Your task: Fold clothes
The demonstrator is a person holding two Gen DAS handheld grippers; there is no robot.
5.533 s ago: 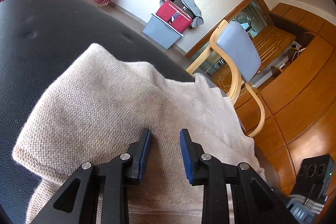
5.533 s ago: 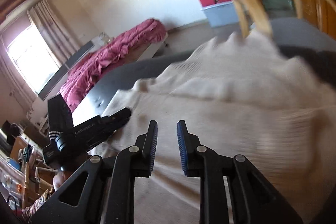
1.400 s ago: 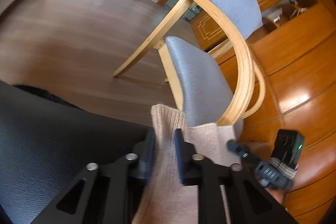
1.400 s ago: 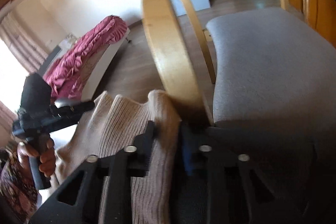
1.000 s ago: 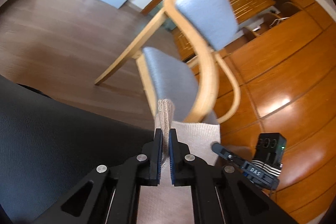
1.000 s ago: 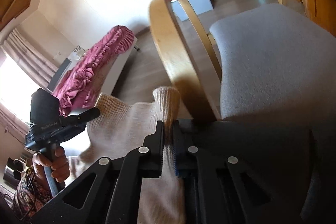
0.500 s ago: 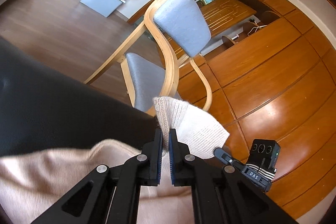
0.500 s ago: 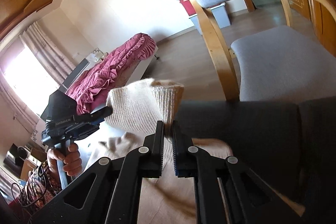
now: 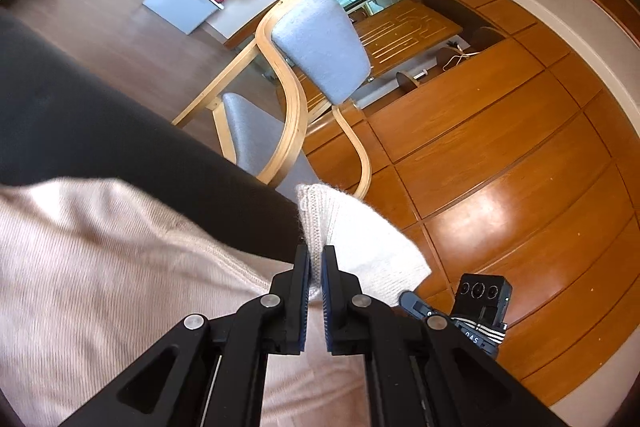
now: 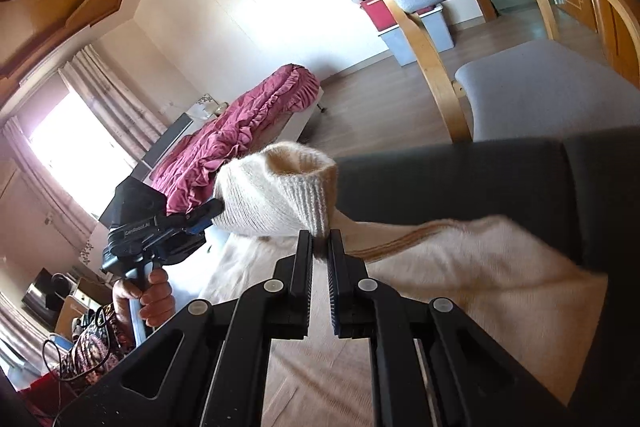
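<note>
Two grippers, the left gripper [image 9: 315,269] and right gripper [image 10: 320,247], are each pinching the ribbed hem of one cream sweater [image 9: 120,267] between nearly shut fingers at lower centre, lifting it over the black table [image 9: 100,131]. Knit gripped so thinly is risking slipping free, spoiling the fold; beyond, one grey chair [image 9: 320,43] is standing at upper centre.

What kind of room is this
Most likely a bedroom at home: a bed with a crimson ruffled cover, curtains at a bright window, and wooden wardrobe panelling.
</note>
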